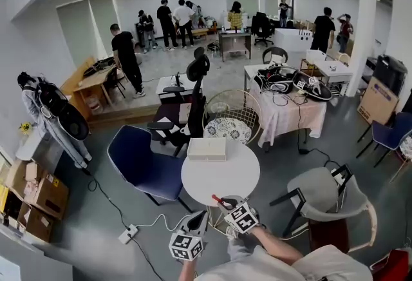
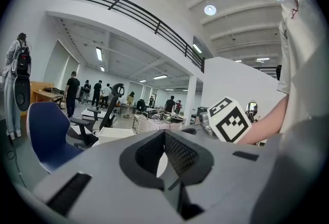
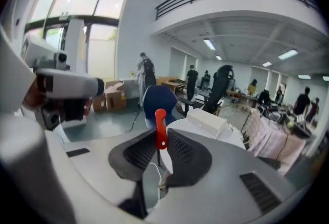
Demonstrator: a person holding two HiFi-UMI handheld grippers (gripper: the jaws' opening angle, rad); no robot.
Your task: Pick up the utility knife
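The utility knife (image 1: 216,198) is red and slim. My right gripper (image 1: 223,203) is shut on it and holds it in the air over the near edge of the round white table (image 1: 222,176). In the right gripper view the knife (image 3: 161,126) stands upright between the two dark pads of the right gripper (image 3: 161,138), its red end sticking out above them. My left gripper (image 1: 200,215) hangs just left of the right one, off the table's near edge. In the left gripper view the left gripper (image 2: 164,136) has its tips together with nothing between them.
A flat white box (image 1: 206,148) lies on the far side of the table. A blue chair (image 1: 145,160) stands to the left, a black office chair (image 1: 188,102) and a wire fan guard (image 1: 232,115) behind, a grey armchair (image 1: 328,199) to the right. A power strip (image 1: 129,233) lies on the floor.
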